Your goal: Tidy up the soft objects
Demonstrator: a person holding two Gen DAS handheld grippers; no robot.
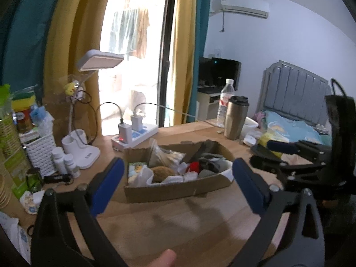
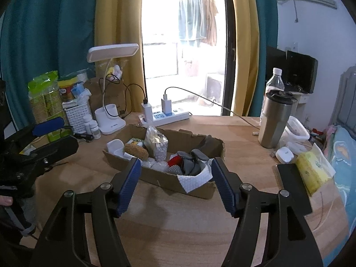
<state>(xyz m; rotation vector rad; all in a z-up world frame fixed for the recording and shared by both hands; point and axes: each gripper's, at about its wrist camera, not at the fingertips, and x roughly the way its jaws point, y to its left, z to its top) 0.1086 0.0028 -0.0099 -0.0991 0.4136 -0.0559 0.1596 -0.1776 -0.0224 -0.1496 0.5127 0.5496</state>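
Note:
A shallow cardboard box sits on the wooden desk and holds soft things: a brown plush, grey socks, a red item, a bag of cotton swabs and white tissue. My left gripper is open and empty, held in front of the box. My right gripper is open and empty, also just in front of the box. Each gripper shows at the edge of the other's view.
A white desk lamp, a power strip with chargers, a steel tumbler, a water bottle, a white basket, small bottles and a yellow tissue pack stand around the box. A bed lies at right.

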